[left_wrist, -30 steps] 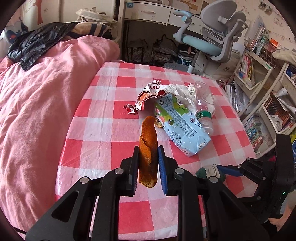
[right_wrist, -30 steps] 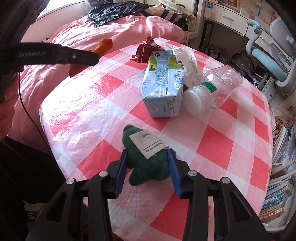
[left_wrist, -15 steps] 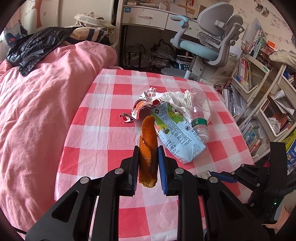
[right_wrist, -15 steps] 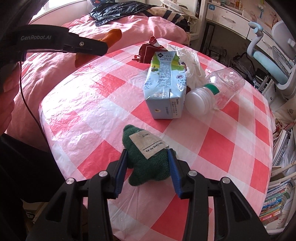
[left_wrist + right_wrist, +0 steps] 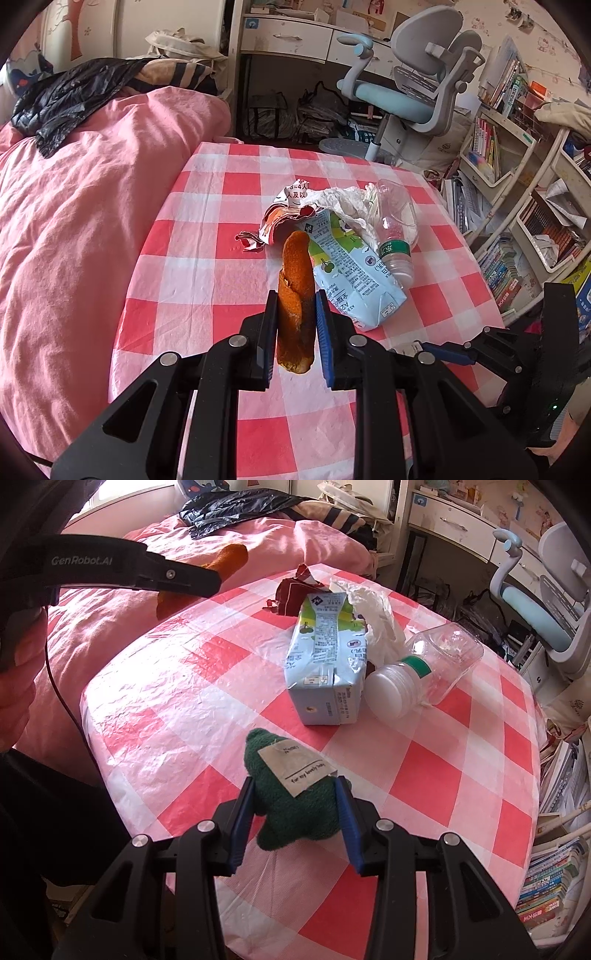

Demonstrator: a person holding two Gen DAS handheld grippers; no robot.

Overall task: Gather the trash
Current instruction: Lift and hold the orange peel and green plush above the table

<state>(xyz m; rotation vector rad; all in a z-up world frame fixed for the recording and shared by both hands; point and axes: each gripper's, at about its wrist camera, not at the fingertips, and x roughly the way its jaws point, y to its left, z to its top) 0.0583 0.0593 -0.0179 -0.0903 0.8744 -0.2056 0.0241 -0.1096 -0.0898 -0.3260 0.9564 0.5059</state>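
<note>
The left gripper [image 5: 295, 325] is clamping its jaws on an orange peel [image 5: 294, 291], holding it above the near part of the table [image 5: 207, 258]; it looks light and bendy, so a mid-length hold is probably suiting it. The right gripper [image 5: 295, 812] is squeezing a green sock [image 5: 291, 805] by its middle, soft and unlikely to slip. Farther off, a milk carton [image 5: 325, 668], a clear plastic bottle [image 5: 432, 668] and torn wrappers [image 5: 291, 214] are lying together, all probably light and crushable.

On the red-and-white checked table [image 5: 207, 686]: one pale blue drink carton [image 5: 325, 664], one clear plastic bottle [image 5: 424, 672], one crumpled white plastic bag [image 5: 373, 609], one torn red wrapper [image 5: 295, 590]. Held aloft: one orange fabric piece [image 5: 295, 295], one green knitted item [image 5: 295, 797].
</note>
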